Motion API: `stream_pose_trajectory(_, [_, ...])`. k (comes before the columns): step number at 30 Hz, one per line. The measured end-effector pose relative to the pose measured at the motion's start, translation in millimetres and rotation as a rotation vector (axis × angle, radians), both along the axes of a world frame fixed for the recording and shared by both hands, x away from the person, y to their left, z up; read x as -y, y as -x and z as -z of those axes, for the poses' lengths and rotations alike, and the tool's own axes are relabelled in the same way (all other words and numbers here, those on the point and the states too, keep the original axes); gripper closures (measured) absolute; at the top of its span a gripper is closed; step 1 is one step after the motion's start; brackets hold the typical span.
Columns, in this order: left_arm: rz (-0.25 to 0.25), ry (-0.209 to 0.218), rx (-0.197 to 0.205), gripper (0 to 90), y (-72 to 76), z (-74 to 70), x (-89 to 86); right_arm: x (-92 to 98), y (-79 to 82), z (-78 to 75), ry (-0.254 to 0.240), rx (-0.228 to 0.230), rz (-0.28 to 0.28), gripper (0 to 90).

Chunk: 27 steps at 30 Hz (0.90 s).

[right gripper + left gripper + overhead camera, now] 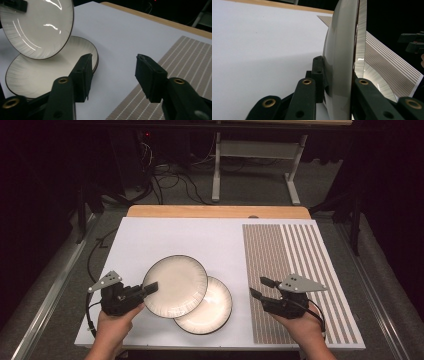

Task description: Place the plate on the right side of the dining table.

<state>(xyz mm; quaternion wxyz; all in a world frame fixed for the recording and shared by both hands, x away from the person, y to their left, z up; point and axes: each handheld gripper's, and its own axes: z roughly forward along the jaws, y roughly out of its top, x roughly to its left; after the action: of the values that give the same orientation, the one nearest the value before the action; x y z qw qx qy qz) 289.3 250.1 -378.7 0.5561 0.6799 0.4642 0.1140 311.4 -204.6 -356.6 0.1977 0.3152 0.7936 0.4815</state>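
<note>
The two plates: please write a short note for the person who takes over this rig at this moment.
Left gripper: shut on the rim of the upper plate, held tilted above the lower plate.
Right gripper: open, nothing between its jaws, over the striped mat.
Lower plate lies flat on the white board, partly under the lifted one.
Done: the upper plate is gripped and raised.
Left: probably set it down somewhere, perhaps on the mat; the lower plate is untouched.
</note>
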Motion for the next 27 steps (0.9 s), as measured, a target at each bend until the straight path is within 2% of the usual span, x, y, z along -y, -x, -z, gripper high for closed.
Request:
stream_pose_trajectory(3, [-0.015,-0.011,0.028,79.0,1.8,-1.4,0.2,8.2,1.1,-1.4,-0.018,0.011,0.035,35.2])
stream_pose_trajectory(7, [-0.026,-0.038,0.053,79.0,3.3,-3.4,-0.3,19.1,0.1,-1.9,-0.051,0.03,0.055,21.0])
stream_pose_trajectory(10, [-0.018,-0.043,0.073,79.0,4.2,-3.4,0.5,24.0,0.6,-1.6,-0.06,0.033,0.069,14.8])
stream_pose_trajectory(14, [-0.016,-0.087,0.122,79.0,7.5,-6.5,4.4,28.1,1.5,-0.5,-0.072,0.054,0.078,0.6])
stream_pose_trajectory(15, [-0.013,-0.092,0.126,79.0,7.7,-6.8,4.6,29.3,2.2,0.2,-0.062,0.066,0.095,0.7])
stream_pose_trajectory(18, [-0.009,-0.112,0.136,78.8,8.7,-8.1,5.8,31.8,2.5,2.4,-0.071,0.075,0.102,0.7])
stream_pose_trajectory(27, [0.007,-0.126,0.138,78.6,8.9,-8.3,2.4,31.7,2.9,0.4,-0.079,0.073,0.114,0.7])
